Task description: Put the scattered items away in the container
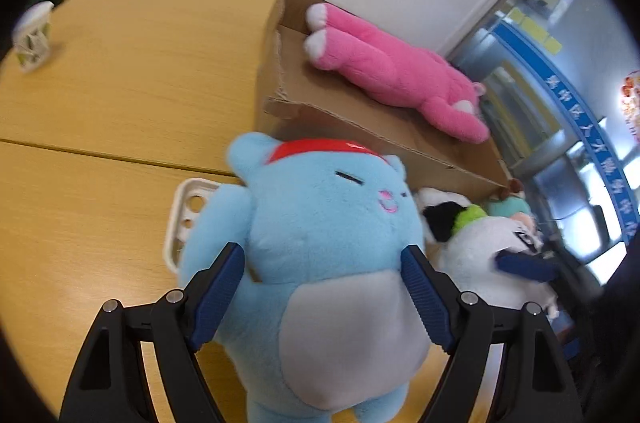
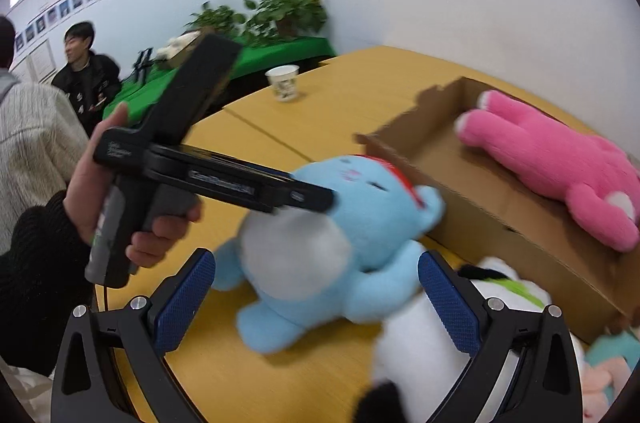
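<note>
Yellow wood-grain laminate covered the table (image 1: 120, 95), with a dark seam running across it, and a plain white wall stood behind. Left of the cardboard box (image 1: 360, 111) sat a paper cup (image 1: 32, 39), well apart from it. Just in front of the box, a white perforated plastic tray (image 1: 180, 219) lay partly hidden behind the blue plush toy (image 1: 320, 243), a soft, round-bodied figure with a pale grey belly and a red band on its head. The left gripper (image 1: 324, 287) stood wide around the toy's body, its ribbed blue pads on either flank; whether they pressed into the fur I could not tell. Inside the box a fuzzy pink plush (image 1: 400, 75) lay lengthwise. Right of the blue toy, below the box's near corner, a white plush (image 1: 480, 255) with black and green parts rested, and glass doors with a blue strip lay beyond the box.

Only the right wrist view showed the room to the left of the box: posters on the wall, two seated people, potted plants on a green cloth, and a hand (image 2: 120, 199) in a black knit sleeve holding the left tool's handle. The right gripper (image 2: 316, 295) gaped wide, holding nothing, above the blue toy and the white plush.
</note>
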Motion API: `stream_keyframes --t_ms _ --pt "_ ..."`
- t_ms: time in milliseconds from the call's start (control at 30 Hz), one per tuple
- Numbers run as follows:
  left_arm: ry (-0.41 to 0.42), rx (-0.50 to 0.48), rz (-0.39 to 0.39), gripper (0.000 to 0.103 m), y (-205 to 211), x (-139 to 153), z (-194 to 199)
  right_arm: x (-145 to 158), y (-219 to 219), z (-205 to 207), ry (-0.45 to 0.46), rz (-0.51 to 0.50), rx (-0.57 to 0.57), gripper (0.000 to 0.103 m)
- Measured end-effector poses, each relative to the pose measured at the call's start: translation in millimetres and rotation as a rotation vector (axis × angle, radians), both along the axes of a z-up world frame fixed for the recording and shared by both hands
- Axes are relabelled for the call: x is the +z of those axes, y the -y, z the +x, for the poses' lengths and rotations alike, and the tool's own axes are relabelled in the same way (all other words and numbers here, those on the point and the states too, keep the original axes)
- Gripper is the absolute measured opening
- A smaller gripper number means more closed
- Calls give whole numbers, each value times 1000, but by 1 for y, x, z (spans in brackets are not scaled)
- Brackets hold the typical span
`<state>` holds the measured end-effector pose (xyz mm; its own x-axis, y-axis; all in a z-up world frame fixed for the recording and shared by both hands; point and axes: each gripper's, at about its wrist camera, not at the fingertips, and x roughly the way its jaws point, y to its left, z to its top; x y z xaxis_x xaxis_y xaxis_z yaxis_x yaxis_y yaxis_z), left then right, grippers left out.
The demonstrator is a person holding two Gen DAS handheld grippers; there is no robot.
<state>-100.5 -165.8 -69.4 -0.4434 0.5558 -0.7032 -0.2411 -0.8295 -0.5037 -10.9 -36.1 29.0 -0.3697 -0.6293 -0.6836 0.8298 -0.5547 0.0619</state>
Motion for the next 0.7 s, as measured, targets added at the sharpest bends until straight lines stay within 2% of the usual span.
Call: stream_keyframes --t_ms 133,333,433,567,700 --pt "22 -63 -13 80 -6 -6 -2 -31 36 4 22 77 51 103" --pt "48 -98 -55 81 -11 -11 -5 -68 58 -8 -43 245 3 103" --pt "51 -97 -59 81 -12 -12 -5 -73 60 -14 -4 238 -10 103" --pt "46 -112 -71 77 -15 -11 -1 -77 59 -8 -25 248 -3 102" --pt "41 -99 -54 65 -14 -6 5 -77 52 0 -39 237 -9 90"
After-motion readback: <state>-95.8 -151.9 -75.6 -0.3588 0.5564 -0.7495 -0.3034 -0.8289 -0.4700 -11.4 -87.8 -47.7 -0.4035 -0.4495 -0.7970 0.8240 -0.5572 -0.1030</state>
